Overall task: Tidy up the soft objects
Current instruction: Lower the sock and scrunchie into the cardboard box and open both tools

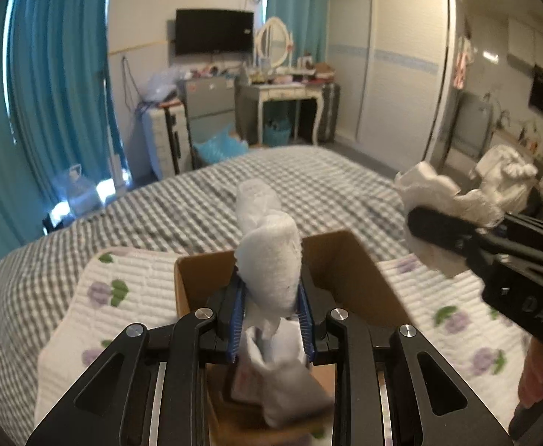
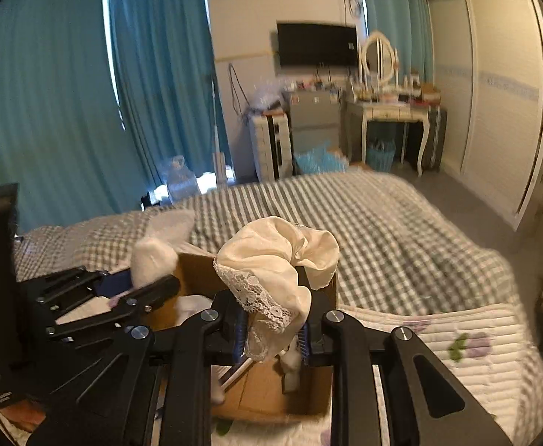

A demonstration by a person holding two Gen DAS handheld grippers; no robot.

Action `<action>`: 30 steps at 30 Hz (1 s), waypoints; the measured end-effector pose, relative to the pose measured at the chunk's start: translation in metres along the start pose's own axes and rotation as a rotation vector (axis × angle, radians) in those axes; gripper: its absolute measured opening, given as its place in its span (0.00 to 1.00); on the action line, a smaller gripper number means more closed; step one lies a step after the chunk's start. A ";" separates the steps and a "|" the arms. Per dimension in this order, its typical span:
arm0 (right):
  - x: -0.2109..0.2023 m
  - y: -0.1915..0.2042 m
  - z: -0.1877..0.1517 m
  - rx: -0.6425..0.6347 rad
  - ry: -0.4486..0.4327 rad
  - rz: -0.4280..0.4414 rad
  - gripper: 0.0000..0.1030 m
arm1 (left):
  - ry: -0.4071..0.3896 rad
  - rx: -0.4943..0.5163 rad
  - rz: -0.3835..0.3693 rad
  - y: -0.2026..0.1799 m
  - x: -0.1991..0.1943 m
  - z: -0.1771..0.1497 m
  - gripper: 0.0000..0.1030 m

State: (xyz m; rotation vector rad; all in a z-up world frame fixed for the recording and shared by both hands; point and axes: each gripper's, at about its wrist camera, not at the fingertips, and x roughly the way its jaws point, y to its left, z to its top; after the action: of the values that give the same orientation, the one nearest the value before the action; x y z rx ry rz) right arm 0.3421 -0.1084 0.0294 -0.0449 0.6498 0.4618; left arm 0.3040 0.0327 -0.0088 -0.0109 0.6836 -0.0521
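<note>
My left gripper (image 1: 271, 297) is shut on a white sock (image 1: 269, 264) and holds it over an open cardboard box (image 1: 349, 264). The sock's lower end hangs down into the box. My right gripper (image 2: 271, 319) is shut on a cream cloth with a lace edge (image 2: 275, 260), held over the same box (image 2: 267, 397). The right gripper also shows at the right of the left wrist view (image 1: 431, 230), holding its cloth (image 1: 442, 193). The left gripper shows at the left of the right wrist view (image 2: 149, 278) with its sock (image 2: 156, 252). More white soft items lie inside the box (image 2: 292, 366).
The box stands on a white quilted mat with purple flowers (image 1: 115, 297) laid on a grey checked bed (image 1: 197, 204). Teal curtains (image 1: 56, 85), a TV (image 1: 214, 31), a dressing table (image 1: 282, 93) and a wardrobe (image 1: 394, 74) stand beyond the bed.
</note>
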 end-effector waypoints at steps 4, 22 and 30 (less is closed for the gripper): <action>0.062 -0.015 -0.007 0.011 0.076 -0.003 0.21 | 0.057 0.030 0.001 0.000 0.035 -0.009 0.24; 0.008 -0.016 0.003 0.049 -0.002 -0.027 0.64 | -0.014 -0.015 0.077 -0.010 -0.022 -0.004 0.79; -0.133 0.041 0.030 -0.055 -0.170 -0.071 0.69 | -0.203 0.019 0.103 -0.021 -0.155 0.021 0.79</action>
State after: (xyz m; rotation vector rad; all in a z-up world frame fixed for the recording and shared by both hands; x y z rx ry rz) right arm 0.2488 -0.1195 0.1361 -0.0798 0.4674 0.4104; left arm 0.1962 0.0201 0.1055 0.0365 0.4796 0.0408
